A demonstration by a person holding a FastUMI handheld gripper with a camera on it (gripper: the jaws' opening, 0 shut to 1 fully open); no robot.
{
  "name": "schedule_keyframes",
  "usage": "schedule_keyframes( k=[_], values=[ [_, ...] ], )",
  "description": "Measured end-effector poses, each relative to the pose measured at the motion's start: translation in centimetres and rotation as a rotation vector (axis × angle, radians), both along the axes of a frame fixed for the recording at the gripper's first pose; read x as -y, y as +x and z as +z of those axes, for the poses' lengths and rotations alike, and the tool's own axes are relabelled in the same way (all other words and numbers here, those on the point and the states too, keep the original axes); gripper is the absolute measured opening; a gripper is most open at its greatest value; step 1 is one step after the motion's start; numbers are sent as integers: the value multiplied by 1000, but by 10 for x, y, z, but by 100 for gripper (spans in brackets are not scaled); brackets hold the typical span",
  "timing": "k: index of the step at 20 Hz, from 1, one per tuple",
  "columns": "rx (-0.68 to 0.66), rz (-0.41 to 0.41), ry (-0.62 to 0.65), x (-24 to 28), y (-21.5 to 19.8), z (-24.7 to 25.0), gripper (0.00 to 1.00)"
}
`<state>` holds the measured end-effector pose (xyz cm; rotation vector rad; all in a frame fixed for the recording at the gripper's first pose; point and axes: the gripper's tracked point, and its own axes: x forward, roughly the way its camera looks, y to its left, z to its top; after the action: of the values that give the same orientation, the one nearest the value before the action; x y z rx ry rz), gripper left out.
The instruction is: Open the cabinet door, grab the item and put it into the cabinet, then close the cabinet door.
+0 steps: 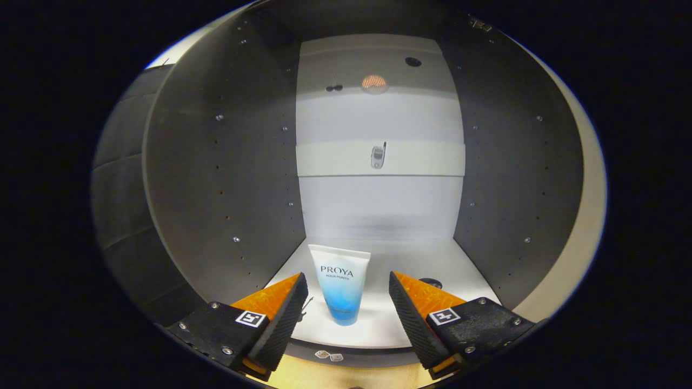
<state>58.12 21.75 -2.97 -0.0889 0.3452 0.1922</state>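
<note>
We face the open cabinet (pixel 227 162), its floor pale and its side walls dark. On that floor the tube (pixel 340 283) stands upright on its cap, long axis vertical — just ahead of the gripper (pixel 348 300), centred in the gap. The jaws are spread wide, each finger clear of the tube — holding nothing.

The hand-held gripper (pixel 348 294) is spread wide, its fingers touching nothing. Between them a tube (pixel 340 283) stands cap-down on the pale floor of the open cabinet (pixel 216 178), apart from both fingers, dark side walls flanking it.
</note>
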Motion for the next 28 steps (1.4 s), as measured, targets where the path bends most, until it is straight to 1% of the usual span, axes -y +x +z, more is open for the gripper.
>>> schedule_keyframes(
  k=[3,6,11,13,18,21,23,28],
  values=[
    [52,-14,26,2,-28,20,94],
    [94,-7,55,3,-59,39,93],
    [156,-36,102,11,-114,67,93],
    [180,-39,103,14,-135,73,93],
    [221,-38,53,16,-188,80,93],
    [228,-28,67,14,-222,82,93],
    [223,-3,83,10,-248,79,93],
    [229,17,84,19,-308,71,93]
  ],
)
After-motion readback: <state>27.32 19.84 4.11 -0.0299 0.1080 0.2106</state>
